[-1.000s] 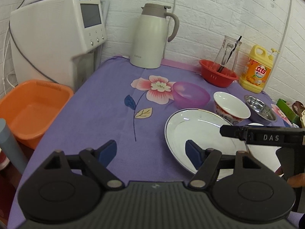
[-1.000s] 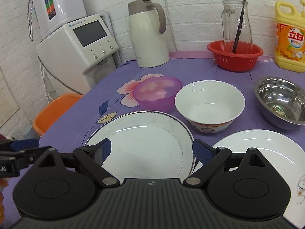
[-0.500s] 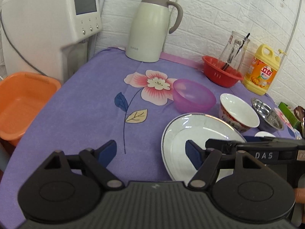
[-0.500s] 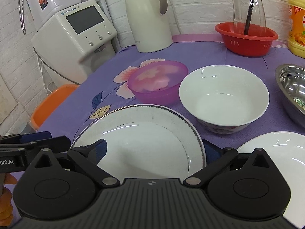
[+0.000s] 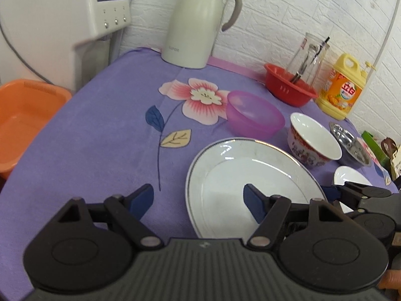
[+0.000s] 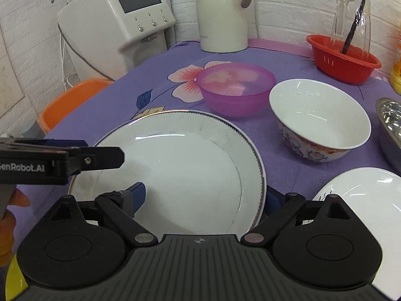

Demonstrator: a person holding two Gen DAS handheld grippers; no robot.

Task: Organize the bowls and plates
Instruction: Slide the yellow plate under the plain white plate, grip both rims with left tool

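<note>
A large white plate (image 5: 240,183) (image 6: 190,168) lies on the purple cloth. My right gripper (image 6: 203,195) is open and straddles the plate's near right rim: one finger over the plate, the other under its edge. My left gripper (image 5: 198,198) is open at the plate's left rim, one finger above the plate, one above the cloth. Beyond the plate stand a purple plastic bowl (image 5: 254,118) (image 6: 235,87), a white patterned bowl (image 5: 313,140) (image 6: 318,120) and a steel bowl (image 5: 351,148) (image 6: 391,125). A second white plate (image 6: 363,195) (image 5: 351,175) lies at the right.
A cream thermos jug (image 5: 198,22), a red basket with a glass jar (image 5: 290,87) and a yellow detergent bottle (image 5: 340,87) stand at the back. A white appliance (image 6: 117,20) and an orange basin (image 5: 22,120) are beyond the table's left edge.
Both grippers have moved forward and closer to the large plate. The right gripper's fingers now reach around its near right rim; the left gripper's finger is over its left part.
</note>
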